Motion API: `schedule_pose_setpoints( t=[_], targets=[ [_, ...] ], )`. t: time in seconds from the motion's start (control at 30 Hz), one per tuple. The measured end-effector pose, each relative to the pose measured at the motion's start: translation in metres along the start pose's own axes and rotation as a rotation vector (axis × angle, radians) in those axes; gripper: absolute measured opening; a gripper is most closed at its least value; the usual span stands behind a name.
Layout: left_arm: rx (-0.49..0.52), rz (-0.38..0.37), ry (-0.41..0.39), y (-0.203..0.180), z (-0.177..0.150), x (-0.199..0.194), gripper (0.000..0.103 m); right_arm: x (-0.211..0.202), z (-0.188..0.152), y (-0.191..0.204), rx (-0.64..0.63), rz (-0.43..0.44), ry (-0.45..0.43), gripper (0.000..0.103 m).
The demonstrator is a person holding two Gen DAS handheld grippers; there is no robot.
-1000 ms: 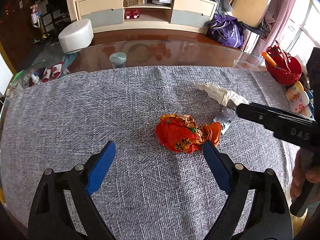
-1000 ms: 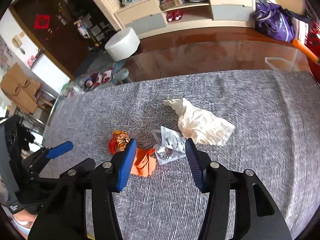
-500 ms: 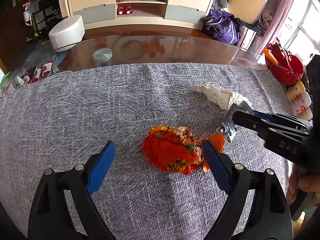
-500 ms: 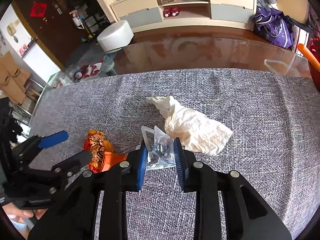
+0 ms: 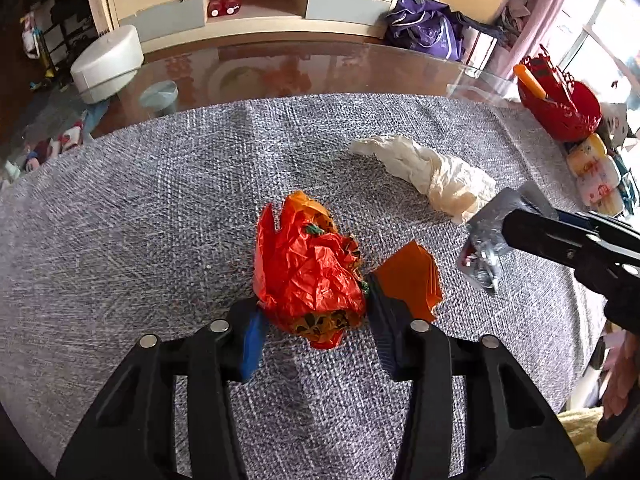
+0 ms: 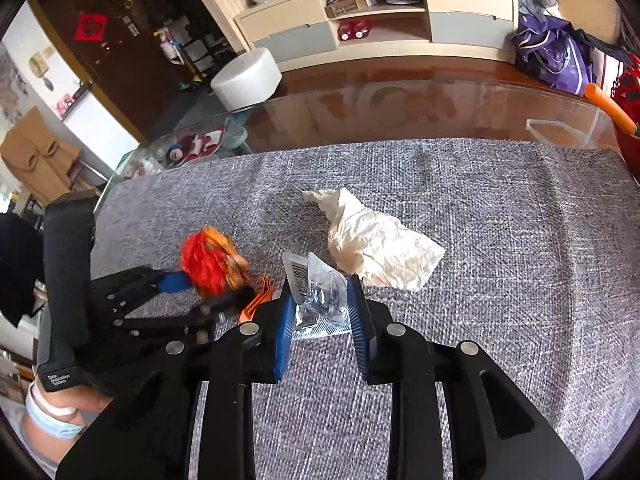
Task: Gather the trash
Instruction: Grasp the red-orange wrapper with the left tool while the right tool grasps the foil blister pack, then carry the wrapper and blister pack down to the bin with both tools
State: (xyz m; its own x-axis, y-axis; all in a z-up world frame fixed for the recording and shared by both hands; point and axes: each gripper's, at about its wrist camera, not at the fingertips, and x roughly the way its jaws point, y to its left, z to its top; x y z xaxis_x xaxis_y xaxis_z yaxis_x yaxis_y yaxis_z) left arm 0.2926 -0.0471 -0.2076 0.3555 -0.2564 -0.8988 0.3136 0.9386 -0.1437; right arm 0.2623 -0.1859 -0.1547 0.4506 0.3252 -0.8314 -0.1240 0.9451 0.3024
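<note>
1. Trash was seen on the grey cloth [image 5: 120, 240]: a crumpled red wrapper [image 5: 308, 268] at frame centre, between the closing jaws of the left gripper [image 5: 316, 332], the pads at its sides.
2. A flat orange piece [image 5: 408, 280] lay just right of it, touching one finger, and could be caught too.
3. A clear blister pack [image 6: 320, 296] was clamped in the narrowly parted right gripper [image 6: 320, 320].
4. A crumpled white paper [image 6: 376, 248], upper right, was left ungrasped; lifting appeared to be called for next.
</note>
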Motion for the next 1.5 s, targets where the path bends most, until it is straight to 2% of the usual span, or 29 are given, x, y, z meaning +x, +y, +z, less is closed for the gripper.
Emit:
schedule_pose_setpoints(
  t=[0.17,0.43,0.67,0.87,1.17,1.5],
  targets=[
    [0.003,0.009,-0.034,0.001,-0.004,-0.022,0.040,-0.014,-0.004,0.003,-0.016,0.000,-0.014,0.027],
    [0.021,0.031,-0.115,-0.011,-0.026,-0.088,0.039,-0.056,-0.022,0.025,-0.036,0.004,-0.075,0.027],
    [0.056,0.055,-0.171,-0.033,-0.067,-0.149,0.039,-0.095,-0.050,0.045,-0.036,0.046,-0.142,0.027],
    [0.029,0.041,-0.206,-0.044,-0.115,-0.182,0.039,-0.118,-0.088,0.052,-0.025,0.063,-0.175,0.027],
    [-0.023,0.016,-0.195,-0.044,-0.202,-0.187,0.039,-0.128,-0.159,0.062,-0.053,0.054,-0.155,0.027],
    [-0.058,0.003,-0.116,-0.050,-0.275,-0.156,0.039,-0.093,-0.221,0.058,-0.010,0.072,-0.057,0.027]
  ],
)
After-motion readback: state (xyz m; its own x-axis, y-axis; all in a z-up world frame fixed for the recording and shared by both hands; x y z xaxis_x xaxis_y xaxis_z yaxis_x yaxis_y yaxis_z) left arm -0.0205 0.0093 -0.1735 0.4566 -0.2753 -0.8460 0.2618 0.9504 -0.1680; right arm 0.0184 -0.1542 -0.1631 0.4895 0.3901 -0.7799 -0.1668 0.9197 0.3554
